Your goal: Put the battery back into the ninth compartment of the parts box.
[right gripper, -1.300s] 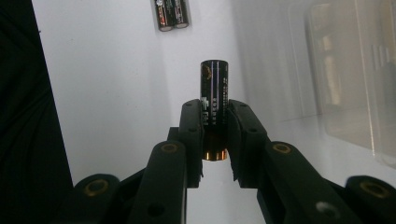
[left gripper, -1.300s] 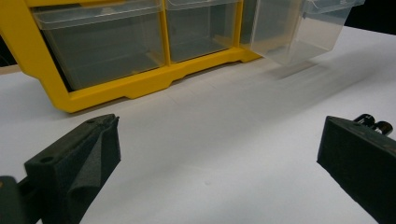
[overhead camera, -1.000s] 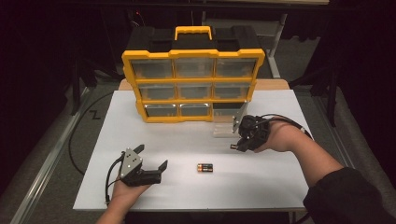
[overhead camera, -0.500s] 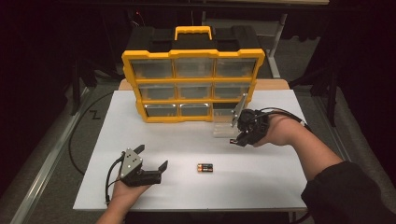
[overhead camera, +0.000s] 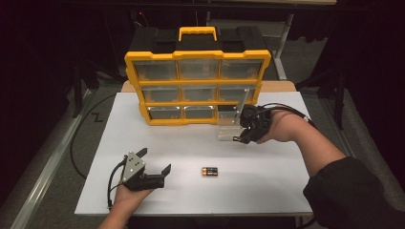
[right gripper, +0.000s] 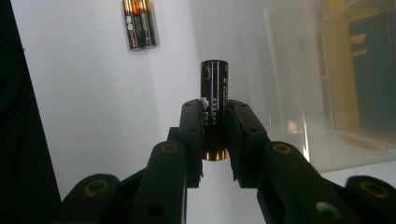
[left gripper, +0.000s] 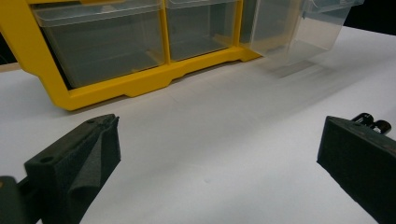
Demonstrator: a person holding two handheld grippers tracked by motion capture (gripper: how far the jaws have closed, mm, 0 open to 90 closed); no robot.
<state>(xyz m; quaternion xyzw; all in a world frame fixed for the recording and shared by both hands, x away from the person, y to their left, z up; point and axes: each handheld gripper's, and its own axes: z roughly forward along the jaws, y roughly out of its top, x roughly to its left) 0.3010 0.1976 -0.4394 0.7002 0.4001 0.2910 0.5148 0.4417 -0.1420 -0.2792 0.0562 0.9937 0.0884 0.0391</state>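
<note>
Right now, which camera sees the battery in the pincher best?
The right gripper view: the battery stands up close, pinched between the right gripper pads. In the high view the right gripper sits by the pulled-out clear drawer, with the battery too small to make out.

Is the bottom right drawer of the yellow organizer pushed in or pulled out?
Pulled out. The clear drawer stands forward of the yellow organizer on the table, beside the right gripper.

Both are black: the left hand-held gripper (overhead camera: 155, 174) carries a grey three-cornered plate and a black cable; the right hand-held gripper (right gripper: 215, 122) shows brass-coloured pivot pins. A dark sleeve, possibly black, covers the right upper arm.
</note>
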